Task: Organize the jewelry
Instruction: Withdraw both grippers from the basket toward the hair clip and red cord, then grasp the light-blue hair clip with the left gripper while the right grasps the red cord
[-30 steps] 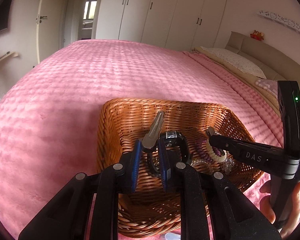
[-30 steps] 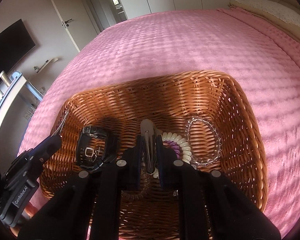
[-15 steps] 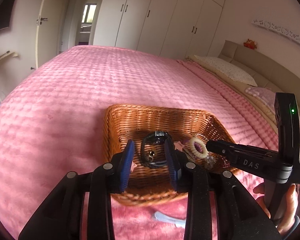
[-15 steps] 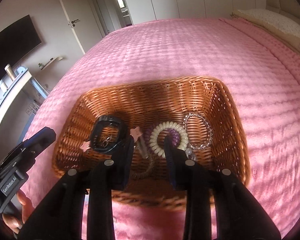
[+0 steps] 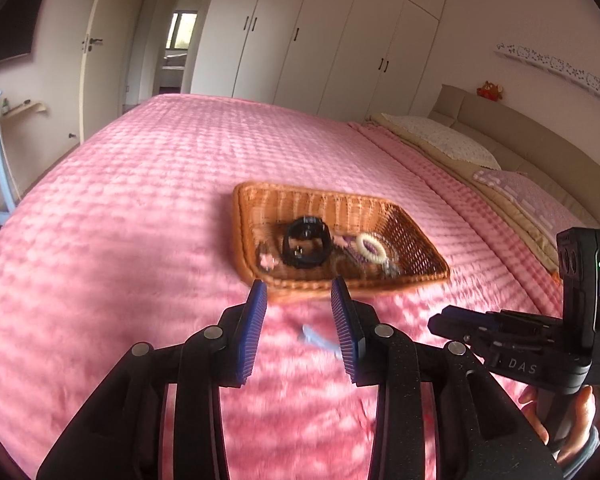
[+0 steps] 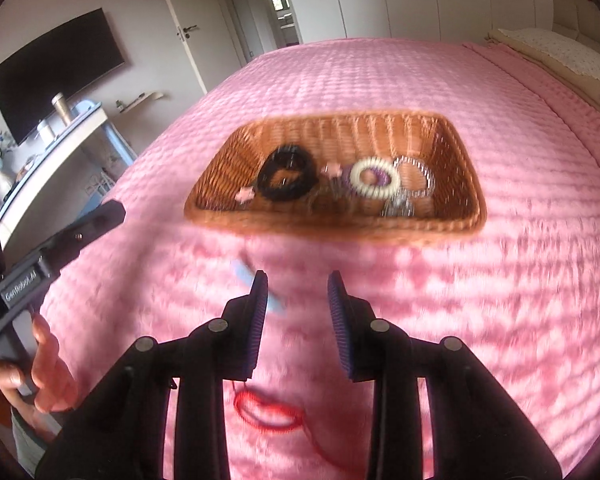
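We hold both tools wide open and empty, the left tool [image 5: 300, 320] and the right tool [image 6: 298, 312], above the pink bed [image 5: 120, 220]. Left out, near us, lie one light blue clip [image 6: 246, 270] and one red cord [image 6: 266, 412]; both look light, the cord limp, so we would pinch the clip across its middle. The basket [image 6: 474, 184] beyond holds one black watch [image 6: 286, 174], one white coil [image 6: 374, 178], one clear bracelet [image 6: 418, 174] and two pink clips [image 6: 246, 193].
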Motion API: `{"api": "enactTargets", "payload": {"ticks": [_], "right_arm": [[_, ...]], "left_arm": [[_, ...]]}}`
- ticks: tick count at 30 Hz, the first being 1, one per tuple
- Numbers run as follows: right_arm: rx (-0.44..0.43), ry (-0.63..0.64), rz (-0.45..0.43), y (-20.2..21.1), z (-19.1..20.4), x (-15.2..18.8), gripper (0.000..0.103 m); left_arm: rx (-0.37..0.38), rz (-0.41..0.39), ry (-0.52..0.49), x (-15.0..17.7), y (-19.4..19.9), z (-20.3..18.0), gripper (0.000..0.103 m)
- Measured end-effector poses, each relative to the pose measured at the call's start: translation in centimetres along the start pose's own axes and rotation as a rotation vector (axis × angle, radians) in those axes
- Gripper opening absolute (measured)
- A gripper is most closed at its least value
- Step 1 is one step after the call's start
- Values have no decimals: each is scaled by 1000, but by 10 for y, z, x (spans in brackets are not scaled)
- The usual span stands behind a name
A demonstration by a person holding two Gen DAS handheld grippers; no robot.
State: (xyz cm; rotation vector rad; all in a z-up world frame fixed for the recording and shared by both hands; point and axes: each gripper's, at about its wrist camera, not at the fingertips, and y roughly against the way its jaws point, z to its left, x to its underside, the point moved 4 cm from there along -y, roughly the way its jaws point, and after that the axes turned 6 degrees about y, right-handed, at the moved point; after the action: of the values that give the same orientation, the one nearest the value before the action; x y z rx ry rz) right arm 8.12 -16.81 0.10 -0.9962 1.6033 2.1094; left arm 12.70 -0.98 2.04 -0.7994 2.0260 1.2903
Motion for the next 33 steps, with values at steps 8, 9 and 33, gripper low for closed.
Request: {"api": "enactTargets", "payload": {"ticks": [8,9,33], "right_arm": [[-38,23,69,-7,13,60,28],[-41,31,78,-9,14,65,28],[21,156,102,-31,15,81,6]], "left_arm": [[16,100,32,45,-4,8,32],[15,113,33,49,-7,8,32],[25,264,159,69,-85,-8,32]]}}
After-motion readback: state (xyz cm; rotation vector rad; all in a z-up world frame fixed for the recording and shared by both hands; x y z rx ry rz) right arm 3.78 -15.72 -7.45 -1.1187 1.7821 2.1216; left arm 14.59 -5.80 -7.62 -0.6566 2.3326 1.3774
